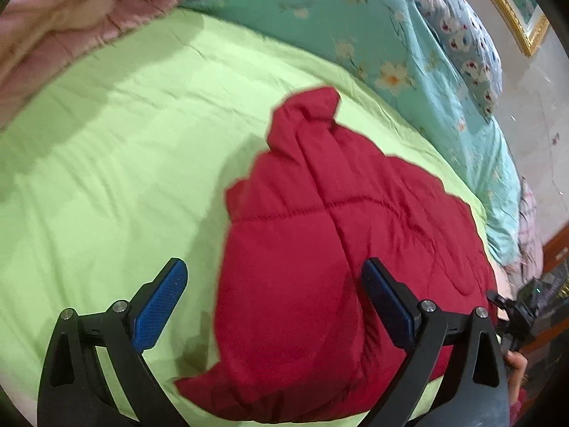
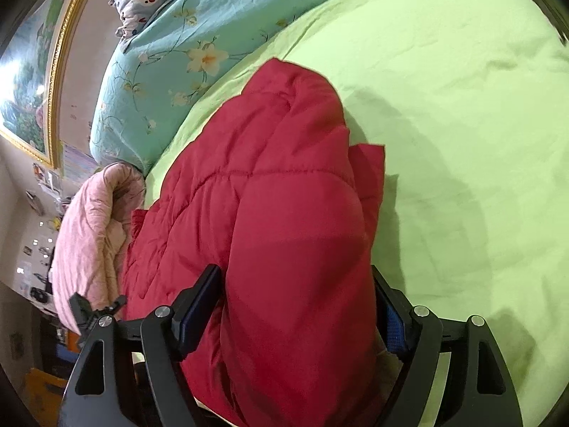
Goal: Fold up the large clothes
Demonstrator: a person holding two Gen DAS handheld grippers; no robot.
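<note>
My right gripper [image 2: 298, 306] fingers straddle the puffy red quilted jacket [image 2: 270, 213], seemingly gripping its bulk; my left gripper [image 1: 274, 302] fingers gape wide above its near edge. It lies bunched on the lime-green bedsheet [image 1: 106, 163]. The slippery padding could slide free and unfold.

Red quilted jacket [image 1: 320, 235]; lime-green sheet [image 1: 124, 163]; teal floral quilt [image 1: 338, 17]; pink blanket [image 2: 89, 235].
</note>
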